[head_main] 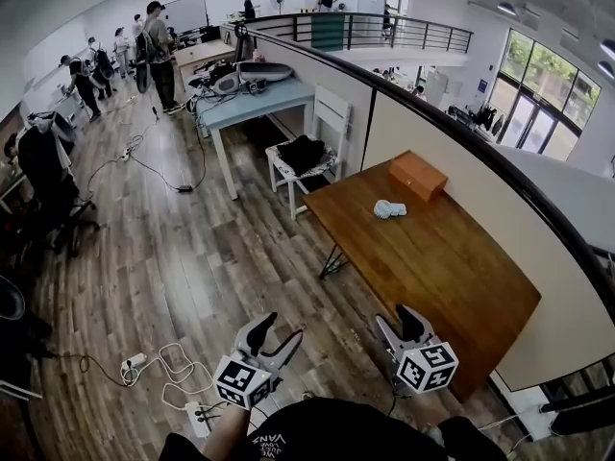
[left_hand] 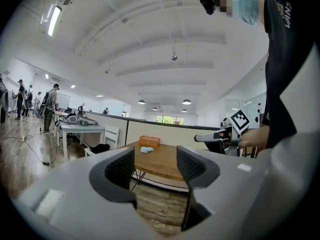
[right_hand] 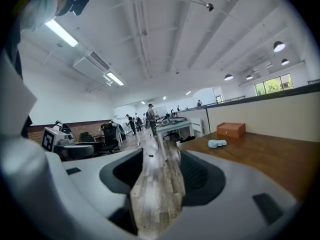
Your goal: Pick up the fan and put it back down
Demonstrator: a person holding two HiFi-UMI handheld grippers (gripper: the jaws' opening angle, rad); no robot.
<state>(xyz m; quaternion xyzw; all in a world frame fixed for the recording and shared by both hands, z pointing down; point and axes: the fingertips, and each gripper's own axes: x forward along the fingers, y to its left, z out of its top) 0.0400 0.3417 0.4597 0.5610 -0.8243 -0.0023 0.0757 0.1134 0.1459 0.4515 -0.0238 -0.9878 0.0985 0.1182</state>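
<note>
On the far half of the table (head_main: 432, 267), the fan (head_main: 389, 209) lies flat on the wood. It is a small, pale blue-white thing, rounded and ribbed. Near it but apart from it, closer to the wall, stands the box (head_main: 417, 176), an orange-brown wooden block with squared edges. The tabletop is warm brown plank, smooth, on thin dark metal legs. A cream partition capped by a dark curved rail (head_main: 461, 137) runs along its far side.

The left gripper (head_main: 281, 327) is held over the floor, off the table's near corner. Its jaws stand spread, with only floor and the table showing between the dark ribbed pads. The right gripper (head_main: 396, 317) hangs near the table's near end. Its jaws are also apart with nothing between them, and floorboards show through the gap. Both have pale grey moulded bodies, each bearing a cube with black-and-white square markers. A long stretch of bare tabletop lies between them and the fan.

The floor (head_main: 192, 257) is streaked grey-brown plank. Power strips (head_main: 135, 361) and looped white cables lie on it left of the grippers. Beyond the table's far corner stands a white chair (head_main: 327, 123) with a dark cloth heaped on it, then a pale blue desk (head_main: 255, 104) loaded with gear. People (head_main: 159, 51) stand at the far end of the room.
</note>
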